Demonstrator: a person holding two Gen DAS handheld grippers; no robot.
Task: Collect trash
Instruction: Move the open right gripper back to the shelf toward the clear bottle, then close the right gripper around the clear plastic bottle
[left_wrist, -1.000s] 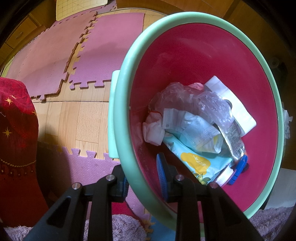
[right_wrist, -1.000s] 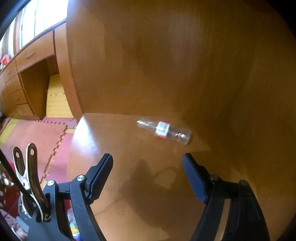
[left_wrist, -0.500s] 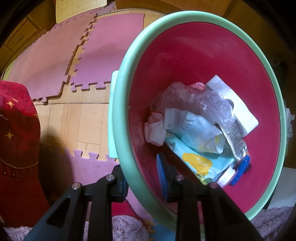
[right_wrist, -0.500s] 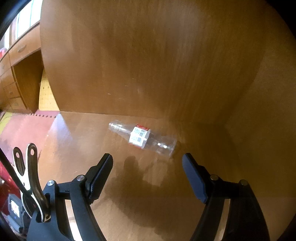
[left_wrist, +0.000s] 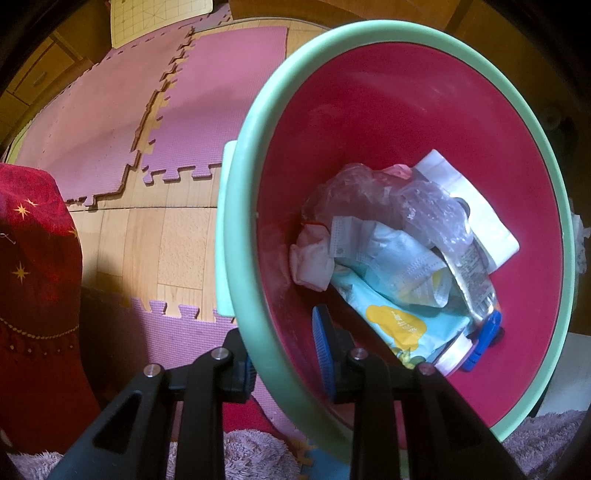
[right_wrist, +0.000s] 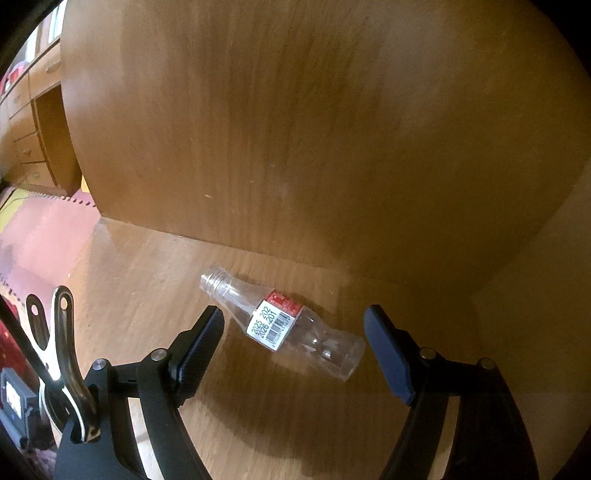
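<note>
My left gripper (left_wrist: 284, 347) is shut on the mint-green rim (left_wrist: 236, 236) of a bin with a red inside, one finger outside the wall and one inside. In the bin lie a face mask (left_wrist: 391, 254), crumpled clear plastic (left_wrist: 373, 195), a blue and yellow wrapper (left_wrist: 399, 317) and a white carton (left_wrist: 476, 206). In the right wrist view an empty clear plastic bottle (right_wrist: 280, 321) with a red and white label lies on its side on a wooden surface (right_wrist: 147, 280). My right gripper (right_wrist: 293, 347) is open, its fingers on either side of the bottle and apart from it.
Wooden panels (right_wrist: 295, 129) close in behind and to the right of the bottle. Pink and purple foam mats (left_wrist: 110, 118) cover a wood floor below the bin. A red cloth with gold stars (left_wrist: 37, 277) hangs at the left. A metal clip (right_wrist: 62, 362) sits on the right gripper's left side.
The right gripper has come closer to the bottle, which now lies between its open fingers. The left gripper and the bin have kept still.
</note>
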